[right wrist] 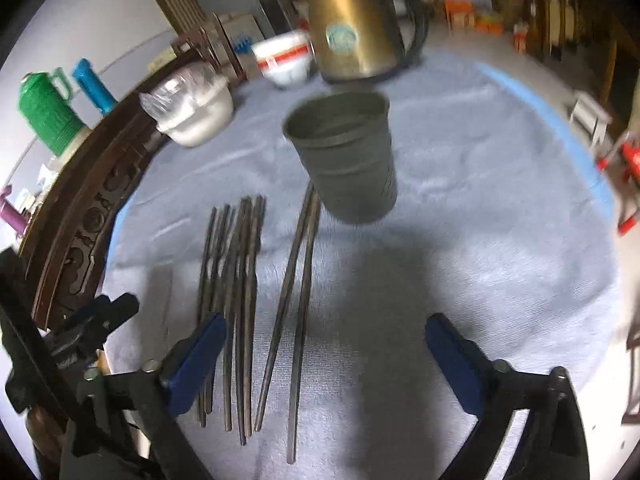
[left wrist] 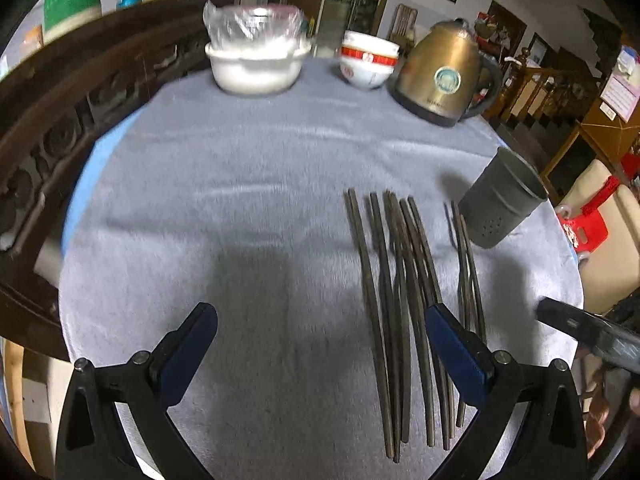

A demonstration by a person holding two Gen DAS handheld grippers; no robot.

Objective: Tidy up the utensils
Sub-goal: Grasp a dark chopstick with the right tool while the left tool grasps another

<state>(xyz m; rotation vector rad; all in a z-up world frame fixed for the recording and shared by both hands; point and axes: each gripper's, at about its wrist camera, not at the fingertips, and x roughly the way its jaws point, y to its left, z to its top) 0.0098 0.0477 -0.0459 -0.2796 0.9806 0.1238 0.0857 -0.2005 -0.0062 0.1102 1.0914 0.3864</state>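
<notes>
Both grippers tilted down, fingers apart.
The left gripper (left wrist: 320, 320) and the right gripper (right wrist: 326, 330) each point steeply downward, blue-padded fingers (left wrist: 190, 354) spread wide, nothing between them.

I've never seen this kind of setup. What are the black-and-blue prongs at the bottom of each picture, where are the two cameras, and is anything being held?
A person holds a two-finger gripper in each hand, each with a camera looking along its fingers. One view shows the left gripper, the other the right gripper. Both are open and hold nothing. On the round table's grey cloth lie dark wooden chopsticks beside a grey perforated metal cup. Farther back stand a brass-coloured kettle, red-banded white bowls and a plastic-covered white pot.
</notes>
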